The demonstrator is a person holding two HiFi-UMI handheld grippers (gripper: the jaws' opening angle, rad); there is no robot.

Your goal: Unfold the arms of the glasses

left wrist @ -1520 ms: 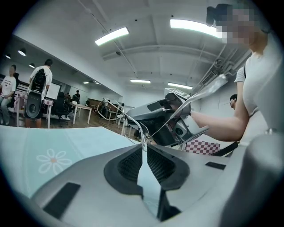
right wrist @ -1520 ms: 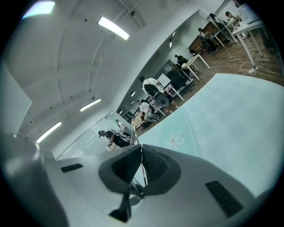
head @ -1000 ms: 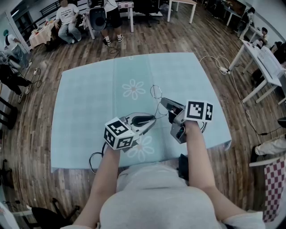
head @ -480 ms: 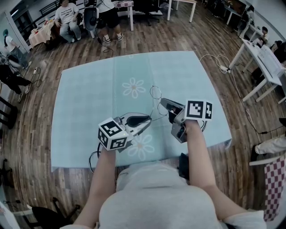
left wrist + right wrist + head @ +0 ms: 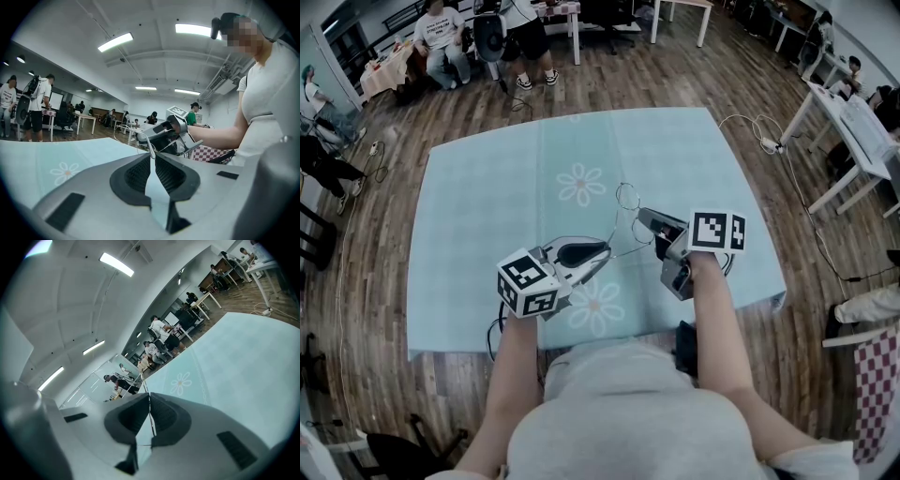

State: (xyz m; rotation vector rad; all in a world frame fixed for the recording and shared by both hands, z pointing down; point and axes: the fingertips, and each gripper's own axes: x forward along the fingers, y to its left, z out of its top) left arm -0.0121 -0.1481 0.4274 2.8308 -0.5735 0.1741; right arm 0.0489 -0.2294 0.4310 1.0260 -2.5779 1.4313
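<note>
Thin wire-framed glasses [image 5: 625, 195] hang a little above the light blue tablecloth [image 5: 478, 216], held between both grippers. My left gripper [image 5: 606, 251] is shut on the tip of one wire arm, which runs up and right towards the lenses. My right gripper [image 5: 643, 217] is shut on the frame's other side. In the left gripper view the wire arm [image 5: 149, 146] rises out of the closed left gripper [image 5: 152, 157] towards the right gripper [image 5: 166, 133] opposite. In the right gripper view a thin wire [image 5: 151, 420] is pinched in the right gripper [image 5: 150, 401].
The cloth has daisy prints [image 5: 581, 185] and covers a square table on a wooden floor. A white cable [image 5: 761, 142] lies off the table's far right corner. People [image 5: 441, 37] and desks stand at the back; a white desk [image 5: 853, 122] is at the right.
My left gripper has drawn left and slightly towards me with the wire arm in it, widening the gap to the right gripper. The right gripper has stayed put.
</note>
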